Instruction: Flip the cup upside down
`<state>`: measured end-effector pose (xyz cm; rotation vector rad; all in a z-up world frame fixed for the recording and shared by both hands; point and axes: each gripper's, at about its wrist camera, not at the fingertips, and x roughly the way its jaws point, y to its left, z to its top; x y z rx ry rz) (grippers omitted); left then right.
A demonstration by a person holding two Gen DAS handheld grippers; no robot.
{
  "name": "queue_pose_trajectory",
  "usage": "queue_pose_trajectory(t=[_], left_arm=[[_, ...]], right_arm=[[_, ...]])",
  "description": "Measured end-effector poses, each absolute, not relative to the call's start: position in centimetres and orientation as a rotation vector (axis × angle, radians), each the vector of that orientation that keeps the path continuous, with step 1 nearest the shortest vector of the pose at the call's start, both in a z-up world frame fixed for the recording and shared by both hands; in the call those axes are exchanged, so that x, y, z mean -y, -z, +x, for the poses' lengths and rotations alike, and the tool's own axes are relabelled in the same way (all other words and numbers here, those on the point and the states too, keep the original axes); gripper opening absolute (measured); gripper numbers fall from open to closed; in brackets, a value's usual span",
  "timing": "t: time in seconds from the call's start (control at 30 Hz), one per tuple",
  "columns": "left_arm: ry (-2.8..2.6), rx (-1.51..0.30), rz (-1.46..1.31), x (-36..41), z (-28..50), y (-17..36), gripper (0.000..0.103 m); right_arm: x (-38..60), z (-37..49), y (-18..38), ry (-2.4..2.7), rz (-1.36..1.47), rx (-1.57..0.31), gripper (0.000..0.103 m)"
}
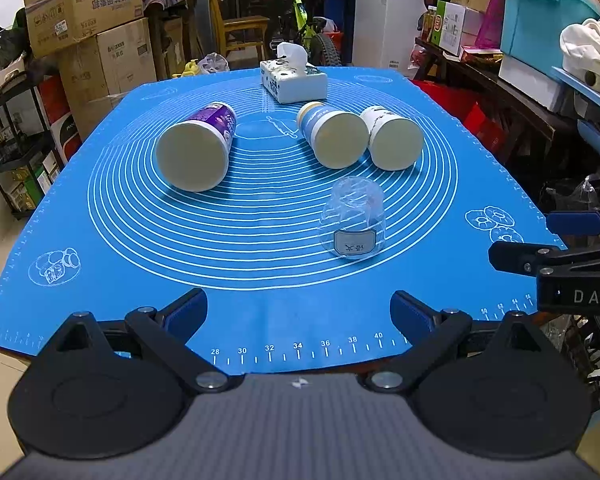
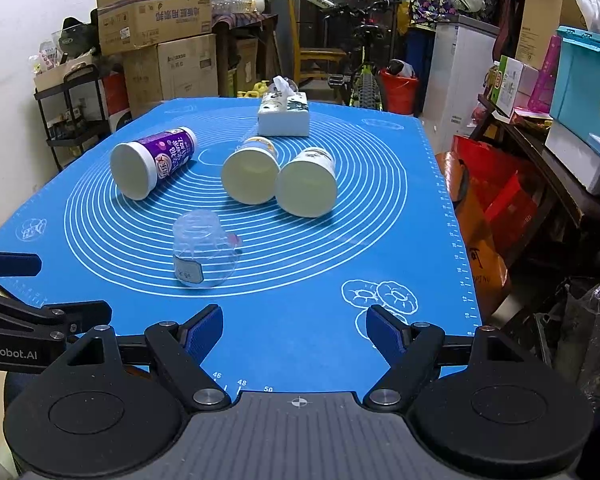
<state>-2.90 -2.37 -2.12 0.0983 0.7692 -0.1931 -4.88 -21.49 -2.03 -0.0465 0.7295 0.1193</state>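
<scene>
A clear plastic cup (image 1: 352, 220) with a small label stands mouth down on the blue mat (image 1: 260, 312); it also shows in the right wrist view (image 2: 204, 254). Three paper cups lie on their sides with their mouths toward me: a purple one (image 1: 196, 148), a blue-and-white one (image 1: 332, 136) and a white one (image 1: 394, 138). My left gripper (image 1: 299, 314) is open and empty at the mat's near edge. My right gripper (image 2: 294, 330) is open and empty, near the mat's near right corner, to the right of the clear cup.
A white tissue box (image 1: 294, 78) stands at the far side of the mat. Cardboard boxes (image 1: 88, 12), a shelf rack, a bicycle and a fridge (image 1: 388, 20) crowd the room behind. Red bags and a cluttered bench (image 2: 512, 184) stand right of the table.
</scene>
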Motion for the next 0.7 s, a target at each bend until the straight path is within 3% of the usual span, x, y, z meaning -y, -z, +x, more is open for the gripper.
queue_pose_trajectory(t=[0.7], left_arm=[[0.195, -0.773, 0.106, 2.78, -3.05, 2.29, 0.097]], right_arm=[[21.99, -4.69, 2.56, -0.118, -0.042, -0.743, 0.082]])
